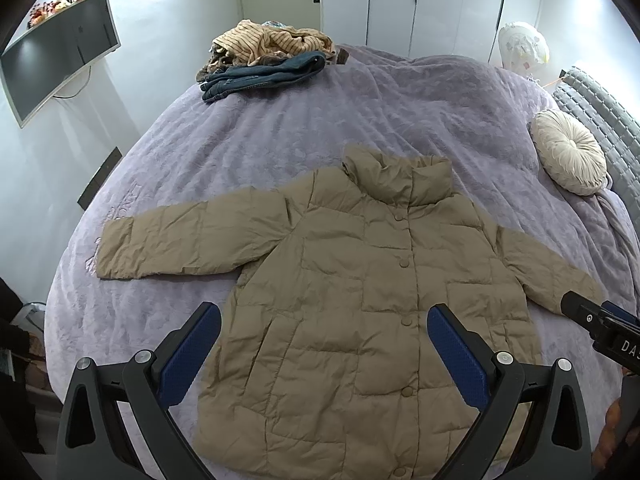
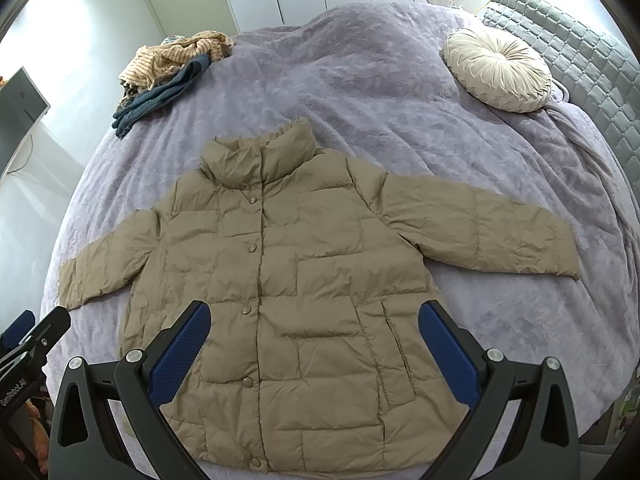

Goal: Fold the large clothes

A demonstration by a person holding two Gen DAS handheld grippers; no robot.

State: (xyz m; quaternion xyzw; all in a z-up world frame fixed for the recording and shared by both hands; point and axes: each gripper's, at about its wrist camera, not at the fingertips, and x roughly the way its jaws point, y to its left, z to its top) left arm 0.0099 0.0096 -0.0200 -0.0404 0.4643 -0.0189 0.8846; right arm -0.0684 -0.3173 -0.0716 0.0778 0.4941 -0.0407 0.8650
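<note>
A tan quilted puffer jacket [image 1: 360, 292] [image 2: 296, 276] lies flat and face up on the purple bedspread [image 1: 304, 128] [image 2: 360, 92], buttoned, collar away from me, both sleeves spread out sideways. My left gripper [image 1: 324, 312] hovers above the jacket's lower half, open, nothing between its blue pads. My right gripper [image 2: 314, 310] also hangs over the lower half, open and empty. In the left wrist view the right gripper's body shows at the right edge, by the right sleeve cuff. The left gripper's body appears at the left edge of the right wrist view.
A heap of clothes [image 1: 268, 56] [image 2: 172, 68], striped beige and dark blue, sits at the bed's far left. A round cream cushion [image 1: 570, 152] [image 2: 498, 68] leans near the grey quilted headboard [image 2: 576, 48]. A monitor [image 1: 60, 52] hangs on the left wall.
</note>
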